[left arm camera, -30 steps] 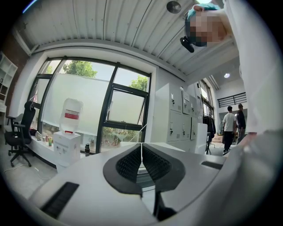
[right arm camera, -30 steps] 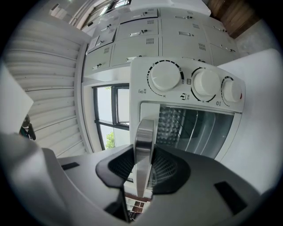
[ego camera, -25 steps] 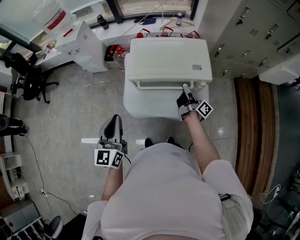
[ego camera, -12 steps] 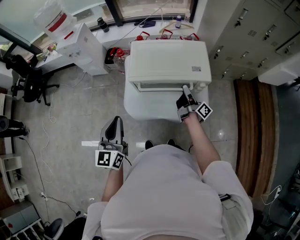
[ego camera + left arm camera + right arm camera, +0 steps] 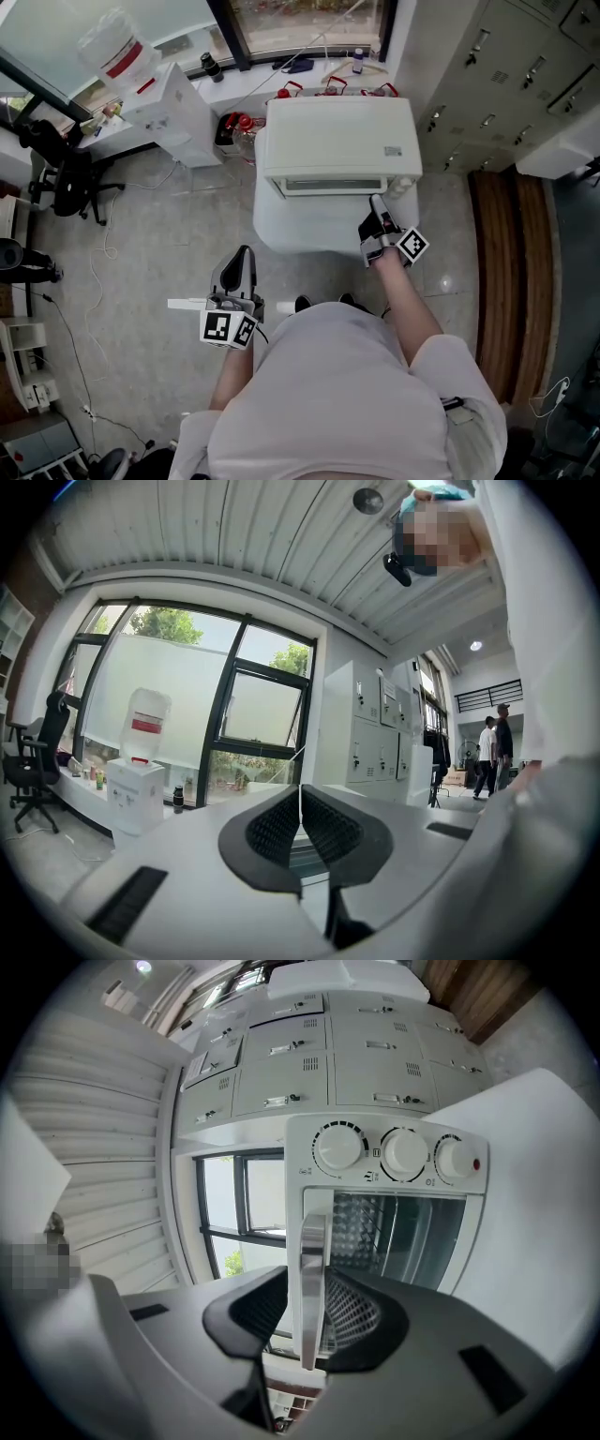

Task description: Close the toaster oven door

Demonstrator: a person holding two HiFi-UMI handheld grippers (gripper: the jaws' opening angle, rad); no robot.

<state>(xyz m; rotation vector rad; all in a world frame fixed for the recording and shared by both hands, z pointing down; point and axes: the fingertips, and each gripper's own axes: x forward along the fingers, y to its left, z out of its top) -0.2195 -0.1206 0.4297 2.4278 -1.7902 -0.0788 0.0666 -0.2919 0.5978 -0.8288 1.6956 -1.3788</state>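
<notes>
At the toaster oven (image 5: 337, 141), right gripper (image 5: 310, 1309) clamps the half-hidden door handle (image 5: 312, 1239); left gripper (image 5: 300, 803) sits closed, empty.

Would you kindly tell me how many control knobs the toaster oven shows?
3, in a row on the control panel, right gripper view: left knob, middle knob, right knob beside the red light.

No legible text — none anywhere
</notes>
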